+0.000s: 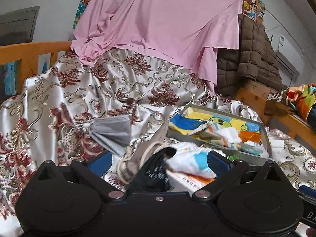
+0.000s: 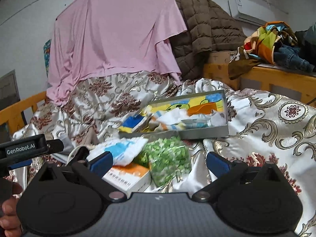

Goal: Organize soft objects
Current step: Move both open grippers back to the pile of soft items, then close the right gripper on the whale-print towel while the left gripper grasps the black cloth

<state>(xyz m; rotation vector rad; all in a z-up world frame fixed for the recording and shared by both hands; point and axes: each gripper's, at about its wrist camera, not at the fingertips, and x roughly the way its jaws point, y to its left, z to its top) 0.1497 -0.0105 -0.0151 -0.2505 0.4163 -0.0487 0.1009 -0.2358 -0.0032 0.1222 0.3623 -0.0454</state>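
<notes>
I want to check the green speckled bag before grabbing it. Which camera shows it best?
The right wrist view: the green speckled bag lies unobstructed between the open tongs. The left wrist view shows only a green sliver behind a finger.

A pink sheet (image 1: 158,19) hangs above a silver bedspread (image 1: 79,90) with dark-red floral scrollwork, beside a brown quilted jacket (image 2: 205,29).

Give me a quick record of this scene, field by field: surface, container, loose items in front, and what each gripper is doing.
surface: patterned satin bedspread
container: grey tray, holding colourful cloths
loose items: green bag, white and blue cloth, orange and white box, grey folded cloth
left gripper: jaws open, nothing held
right gripper: jaws open, nothing held
</notes>
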